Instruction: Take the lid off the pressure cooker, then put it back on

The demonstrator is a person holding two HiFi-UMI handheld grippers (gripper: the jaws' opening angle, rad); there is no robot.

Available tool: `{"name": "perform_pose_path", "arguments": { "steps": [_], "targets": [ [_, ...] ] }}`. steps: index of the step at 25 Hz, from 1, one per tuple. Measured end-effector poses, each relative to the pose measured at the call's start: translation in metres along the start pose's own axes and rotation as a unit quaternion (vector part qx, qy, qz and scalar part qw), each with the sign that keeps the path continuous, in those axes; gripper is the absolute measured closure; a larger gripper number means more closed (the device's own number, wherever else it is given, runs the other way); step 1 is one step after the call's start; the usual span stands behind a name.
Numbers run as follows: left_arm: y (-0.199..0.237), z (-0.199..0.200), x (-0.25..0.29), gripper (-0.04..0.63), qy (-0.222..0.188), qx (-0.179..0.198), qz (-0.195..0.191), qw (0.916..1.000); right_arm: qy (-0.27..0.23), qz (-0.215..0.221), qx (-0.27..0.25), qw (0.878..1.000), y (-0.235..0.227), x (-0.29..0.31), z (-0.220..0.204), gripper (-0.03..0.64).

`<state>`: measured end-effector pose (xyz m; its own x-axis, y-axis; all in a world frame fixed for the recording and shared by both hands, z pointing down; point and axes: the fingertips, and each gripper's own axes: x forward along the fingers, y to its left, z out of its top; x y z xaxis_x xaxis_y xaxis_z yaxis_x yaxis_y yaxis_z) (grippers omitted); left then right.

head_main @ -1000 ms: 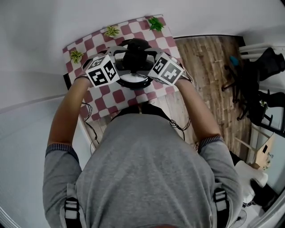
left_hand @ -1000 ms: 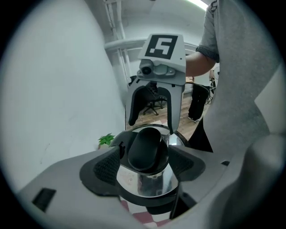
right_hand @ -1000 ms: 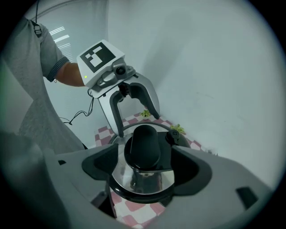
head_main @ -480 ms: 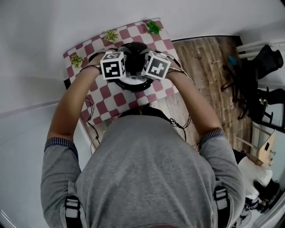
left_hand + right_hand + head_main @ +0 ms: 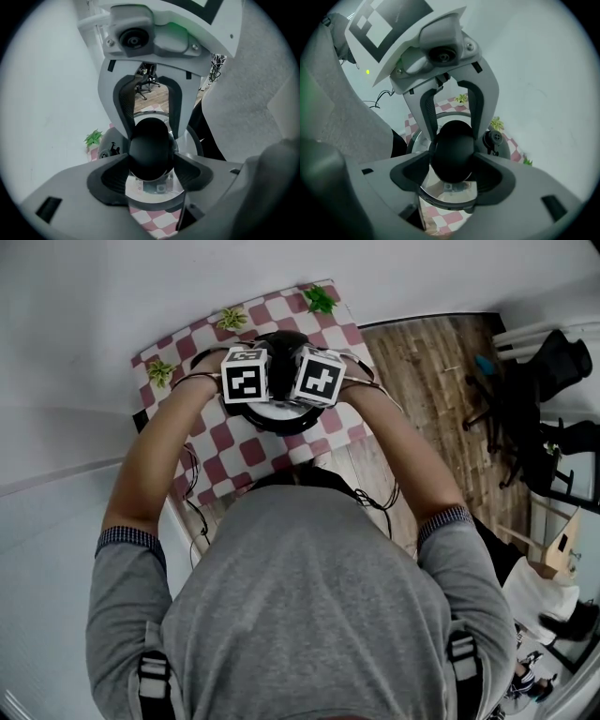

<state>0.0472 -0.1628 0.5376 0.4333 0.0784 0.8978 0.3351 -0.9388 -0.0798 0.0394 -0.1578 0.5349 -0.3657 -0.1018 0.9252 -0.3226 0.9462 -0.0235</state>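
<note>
The steel pressure cooker (image 5: 281, 414) stands on a red-and-white checked table (image 5: 239, 451) with its lid on. Its shiny lid (image 5: 151, 188) (image 5: 449, 191) carries a round black knob (image 5: 281, 360) (image 5: 151, 147) (image 5: 453, 157). My left gripper (image 5: 264, 379) (image 5: 151, 165) and right gripper (image 5: 298, 379) (image 5: 453, 165) tilt down at the knob from opposite sides, marker cubes almost touching. Both have just been closing, with the knob between the jaws of each. The pads stand hard by its sides, and I see no firm press. Each gripper view shows the other gripper's fingers (image 5: 123, 101) (image 5: 427, 110) around the same knob.
Three small green plants (image 5: 232, 318) (image 5: 320, 298) (image 5: 159, 371) sit along the table's far and left edges. A black valve (image 5: 112, 150) (image 5: 494, 138) sits on the lid beside the knob. Wooden floor with office chairs (image 5: 525, 418) lies to the right, and a white wall is behind.
Both grippers have swung in from the cooker's two sides and come together over the lid knob. Their marker cubes now sit side by side.
</note>
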Motion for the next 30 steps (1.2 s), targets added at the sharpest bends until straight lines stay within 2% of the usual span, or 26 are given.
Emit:
{"name": "perform_pose_path", "arguments": {
  "steps": [3,8,16,30],
  "targets": [
    [0.004,0.001,-0.001,0.304,-0.003,-0.002,0.003,1.0000,0.010,-0.010,0.001,1.000,-0.004,0.005,-0.002,0.322],
    [0.004,0.003,0.000,0.299,-0.004,0.002,-0.007,1.0000,0.015,0.004,0.017,1.000,-0.002,0.006,-0.002,0.324],
    [0.004,0.002,0.008,0.291,-0.001,0.014,-0.021,0.9997,0.010,-0.005,0.022,1.000,-0.010,0.006,-0.003,0.327],
    [0.004,0.006,-0.004,0.293,-0.010,0.019,-0.009,0.9997,0.019,-0.009,0.013,1.000,-0.007,-0.005,0.004,0.328]
  ]
}}
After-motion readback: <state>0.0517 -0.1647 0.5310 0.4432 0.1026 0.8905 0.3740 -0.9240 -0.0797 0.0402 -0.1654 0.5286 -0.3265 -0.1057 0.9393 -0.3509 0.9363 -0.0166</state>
